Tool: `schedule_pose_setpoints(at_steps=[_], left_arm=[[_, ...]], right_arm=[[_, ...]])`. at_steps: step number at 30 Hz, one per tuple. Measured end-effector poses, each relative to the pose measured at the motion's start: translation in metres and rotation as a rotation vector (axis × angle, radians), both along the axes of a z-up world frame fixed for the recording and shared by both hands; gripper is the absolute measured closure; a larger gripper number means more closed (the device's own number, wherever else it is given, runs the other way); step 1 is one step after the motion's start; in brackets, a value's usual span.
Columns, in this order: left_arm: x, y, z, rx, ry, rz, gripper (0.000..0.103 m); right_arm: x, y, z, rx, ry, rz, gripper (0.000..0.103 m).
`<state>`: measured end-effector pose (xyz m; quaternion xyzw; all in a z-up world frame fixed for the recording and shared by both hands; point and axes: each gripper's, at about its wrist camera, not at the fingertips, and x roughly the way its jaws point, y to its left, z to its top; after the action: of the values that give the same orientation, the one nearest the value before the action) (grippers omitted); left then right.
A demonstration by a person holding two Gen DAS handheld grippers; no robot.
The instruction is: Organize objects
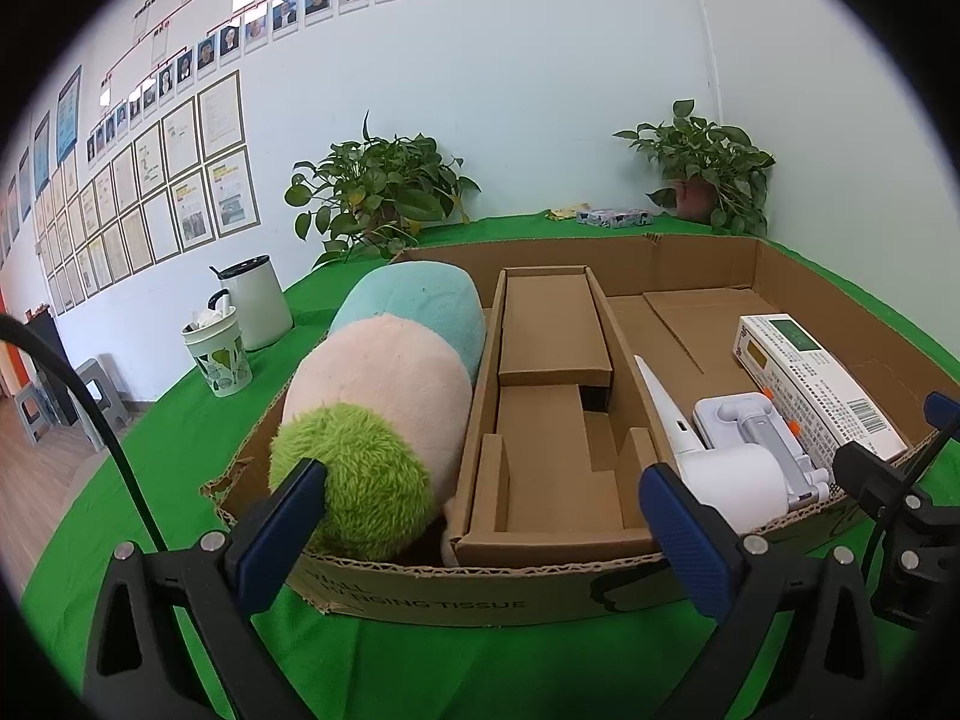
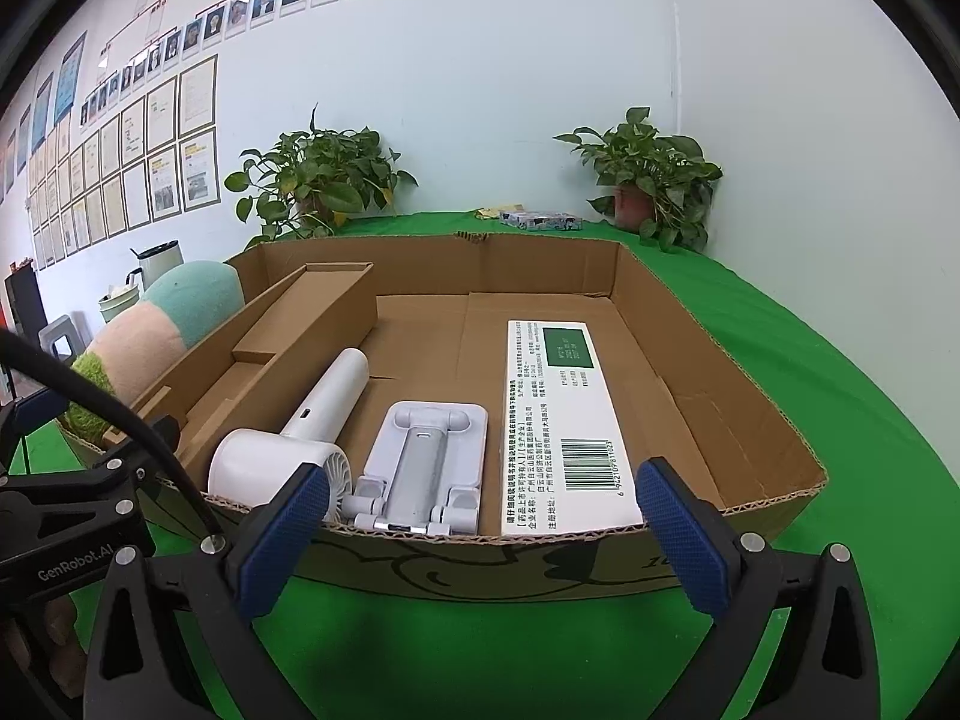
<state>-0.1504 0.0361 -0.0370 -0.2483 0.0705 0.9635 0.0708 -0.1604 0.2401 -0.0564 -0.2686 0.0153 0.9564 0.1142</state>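
Left claw [image 1: 480,516] wide before half-hidden plush toy [image 1: 384,396]

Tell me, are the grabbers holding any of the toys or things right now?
No. The left gripper and the right gripper are both wide open with nothing between their fingers. The plush toy lies in the cardboard box.

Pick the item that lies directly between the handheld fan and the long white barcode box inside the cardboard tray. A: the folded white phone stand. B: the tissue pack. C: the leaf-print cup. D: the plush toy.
A: in the right wrist view the folded white phone stand lies flat in the cardboard tray, with the handheld fan on its left and the long white barcode box on its right.
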Motion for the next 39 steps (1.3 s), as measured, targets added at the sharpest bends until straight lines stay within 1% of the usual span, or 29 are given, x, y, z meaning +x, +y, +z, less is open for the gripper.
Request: schedule_pose_setpoints(at_steps=[26, 32, 39], left_arm=[[-0.0007, -0.0006, -0.0001, 0.002, -0.002, 0.002, 0.001], [-0.0018, -0.003, -0.0012, 0.024, -0.016, -0.004, 0.001], [-0.0018, -0.0033, -0.0009, 0.025, -0.016, -0.004, 0.001]], right_arm=[[0.0024, 0.0008, 0.0004, -0.015, 0.01, 0.007, 0.0], [0.0028, -0.001, 0.0005, -0.006, 0.005, 0.002, 0.0], [0.0032, -0.002, 0.0014, -0.008, 0.006, 0.003, 0.0]])
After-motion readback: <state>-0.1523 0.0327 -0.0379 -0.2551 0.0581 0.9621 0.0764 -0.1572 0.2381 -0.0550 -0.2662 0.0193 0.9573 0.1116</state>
